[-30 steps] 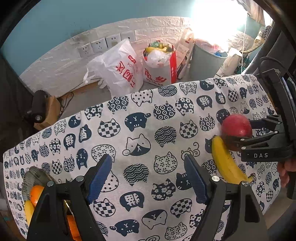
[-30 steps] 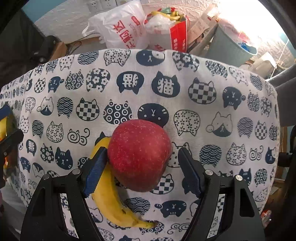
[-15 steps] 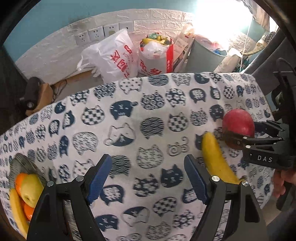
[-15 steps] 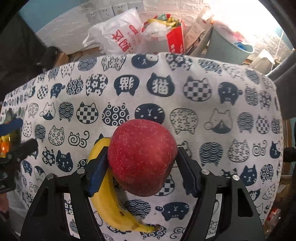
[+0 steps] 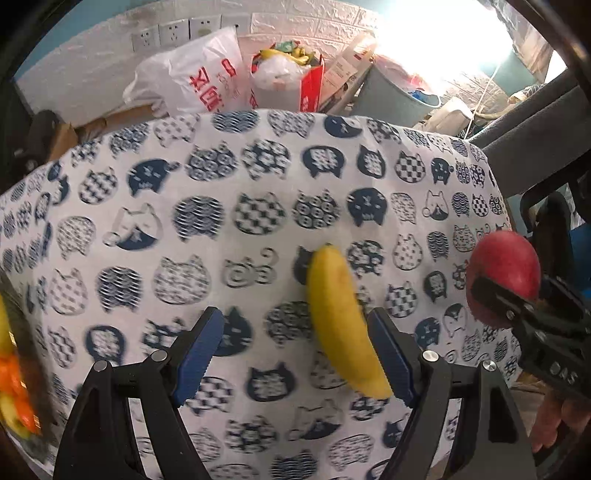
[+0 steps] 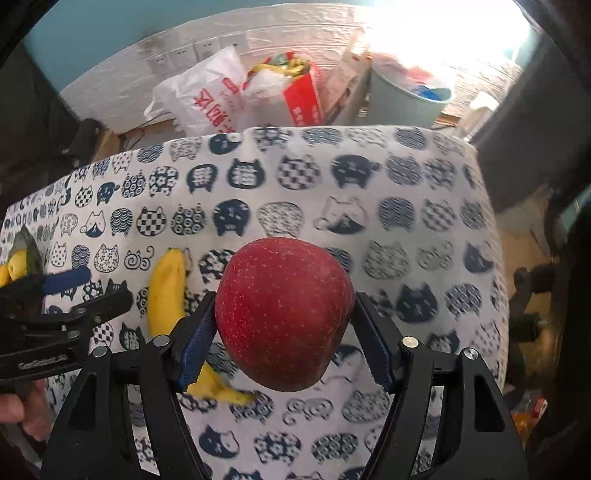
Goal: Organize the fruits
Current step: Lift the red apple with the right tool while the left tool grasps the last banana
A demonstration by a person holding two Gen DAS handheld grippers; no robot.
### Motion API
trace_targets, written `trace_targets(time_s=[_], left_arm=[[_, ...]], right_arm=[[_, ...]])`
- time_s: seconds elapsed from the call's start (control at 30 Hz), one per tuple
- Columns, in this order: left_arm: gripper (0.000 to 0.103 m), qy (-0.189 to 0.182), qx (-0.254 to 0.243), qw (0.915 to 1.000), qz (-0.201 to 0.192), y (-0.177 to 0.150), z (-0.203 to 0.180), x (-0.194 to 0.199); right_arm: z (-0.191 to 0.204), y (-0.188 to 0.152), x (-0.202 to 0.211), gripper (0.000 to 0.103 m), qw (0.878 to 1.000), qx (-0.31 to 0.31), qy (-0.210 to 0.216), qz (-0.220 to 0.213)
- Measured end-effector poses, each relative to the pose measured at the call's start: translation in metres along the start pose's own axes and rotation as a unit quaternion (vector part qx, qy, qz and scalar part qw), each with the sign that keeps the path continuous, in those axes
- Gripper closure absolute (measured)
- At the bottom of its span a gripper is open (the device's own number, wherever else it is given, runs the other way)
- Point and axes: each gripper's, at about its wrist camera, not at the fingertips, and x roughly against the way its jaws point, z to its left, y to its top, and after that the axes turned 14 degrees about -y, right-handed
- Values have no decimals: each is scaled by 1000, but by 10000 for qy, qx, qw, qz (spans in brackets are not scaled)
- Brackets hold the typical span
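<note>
Item 1: right gripper [image 6: 284,325]. Its jaws have just been closing and now clasp the red apple [image 6: 282,314], one blue pad pressed on each side. The apple is lifted clear of the cloth, at the centre of the right wrist view. In the left wrist view the same gripper and apple [image 5: 504,273] sit at 3 o'clock, with part of a hand [image 5: 557,421] below them at 4 o'clock.

Item 2: left gripper [image 5: 295,354]. Jaws spread wide and released, nothing pressed between the pads. Its right pad stands just beside the lower end of the banana; whether it touches cannot be told. In the right wrist view this gripper [image 6: 70,295] enters from 9 o'clock.

Item 3: banana [image 5: 343,325]. Yellow, lying flat on the tablecloth, running from centre towards 5 o'clock in the left wrist view. In the right wrist view the banana [image 6: 166,291] lies at 8 o'clock of the apple, its lower end passing behind the right gripper's left finger.

Item 4: tablecloth [image 5: 258,221]. White with navy cat-face print, covering the table.

Item 5: fruit dish [image 5: 14,387]. At 8 o'clock edge of the left wrist view, blurred, holding orange and yellow fruit.

Item 6: background, 12 o'clock. White plastic bag [image 5: 195,77] with red lettering, red-and-white bag [image 5: 291,81] just beside it, grey bin [image 5: 399,99] towards 1 o'clock, wall sockets [image 5: 177,33] above.
</note>
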Motion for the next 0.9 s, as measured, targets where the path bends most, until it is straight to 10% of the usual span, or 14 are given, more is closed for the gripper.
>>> trace_targets(time_s=[0.57, 0.7, 0.9], left_arm=[[22, 242, -68, 9989, 386, -15, -29, -53], [49, 180, -253, 9988, 379, -19, -32, -56], [59, -58, -234, 9990, 372, -20, -26, -52]], right_arm=[[-29, -22, -2, 31, 9994, -267, 190, 75], [-26, -22, -1, 31, 9995, -218, 234, 57], [-19, -21, -1, 31, 9995, -166, 260, 55]])
